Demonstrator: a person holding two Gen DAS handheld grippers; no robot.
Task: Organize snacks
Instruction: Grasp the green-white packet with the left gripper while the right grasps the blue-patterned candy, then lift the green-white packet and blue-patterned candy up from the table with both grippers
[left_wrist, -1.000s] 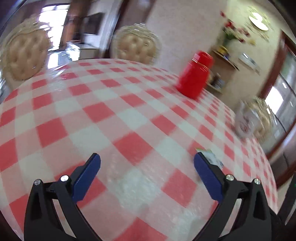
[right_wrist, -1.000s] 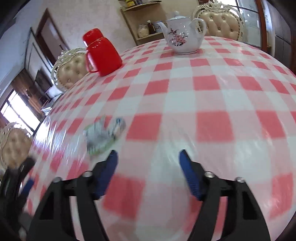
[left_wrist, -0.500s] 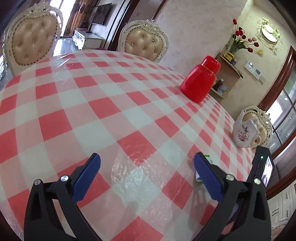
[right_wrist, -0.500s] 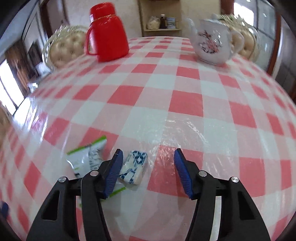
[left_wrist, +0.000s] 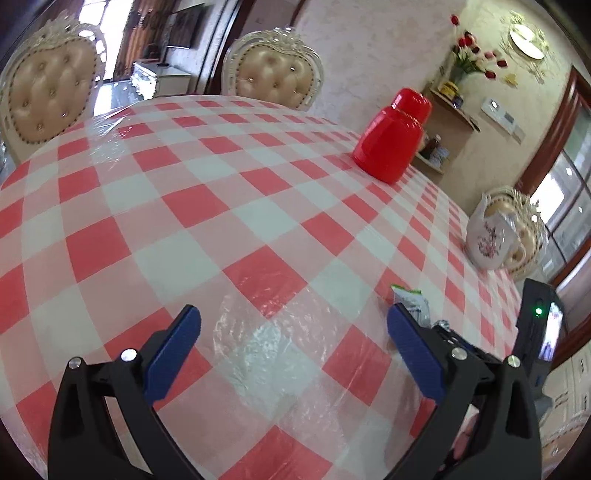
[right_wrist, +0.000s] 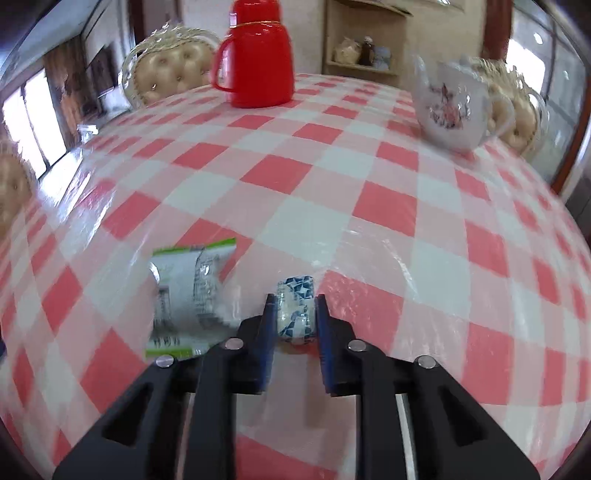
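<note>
step: pick-up | right claw clamped on blue-white snack on bench | left claw wide open, empty | next — lift clear of green packet

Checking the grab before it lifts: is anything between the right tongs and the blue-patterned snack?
Nothing visible. The right tongs already flank the blue-patterned snack, closed against its sides. The green-edged packet lies beside them, outside the grip.

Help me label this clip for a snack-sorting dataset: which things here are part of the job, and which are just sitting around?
Part of the job:
- blue-patterned snack packet, clamped in the right claw
- green-edged snack packet, flat on the table beside it
- left claw, open, holding nothing

Just sitting around:
- red thermos jug
- floral teapot
- checked tablecloth
- tufted chairs
</note>
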